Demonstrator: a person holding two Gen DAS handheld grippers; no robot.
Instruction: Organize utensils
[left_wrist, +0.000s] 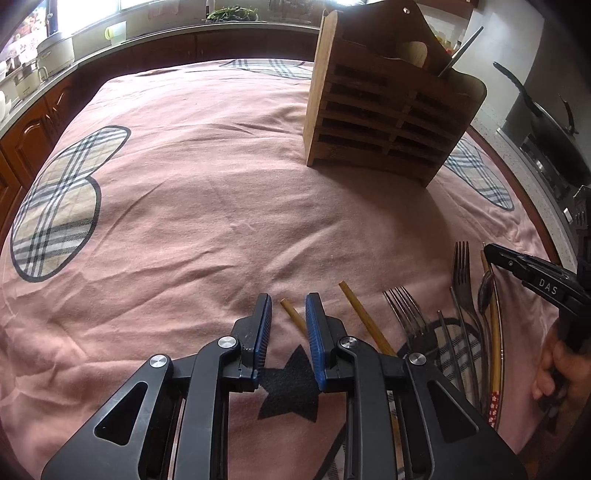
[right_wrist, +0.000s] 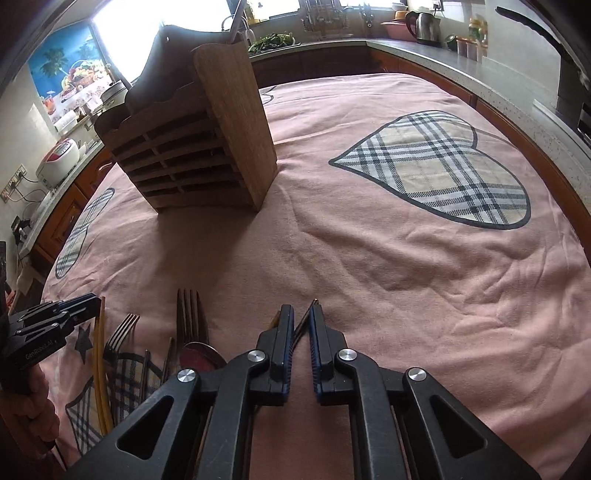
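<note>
A wooden utensil holder (left_wrist: 391, 107) stands on the pink tablecloth (left_wrist: 207, 221), with a metal utensil handle (left_wrist: 461, 50) sticking out of it; it also shows in the right wrist view (right_wrist: 199, 136). My left gripper (left_wrist: 288, 301) is open, low over the cloth, with a bamboo chopstick (left_wrist: 293, 315) lying between its fingers. A second chopstick (left_wrist: 364, 317), forks (left_wrist: 406, 310) and a spoon (left_wrist: 485, 286) lie to its right. My right gripper (right_wrist: 301, 314) has its fingers close around a dark chopstick (right_wrist: 304, 319). Forks (right_wrist: 190, 312) and a spoon (right_wrist: 201, 356) lie to its left.
Kitchen counters surround the table, with pots (left_wrist: 55, 50) at the left, a wok (left_wrist: 554, 136) at the right and a kettle (right_wrist: 423, 22) at the back. The cloth has plaid heart patches (right_wrist: 439, 166).
</note>
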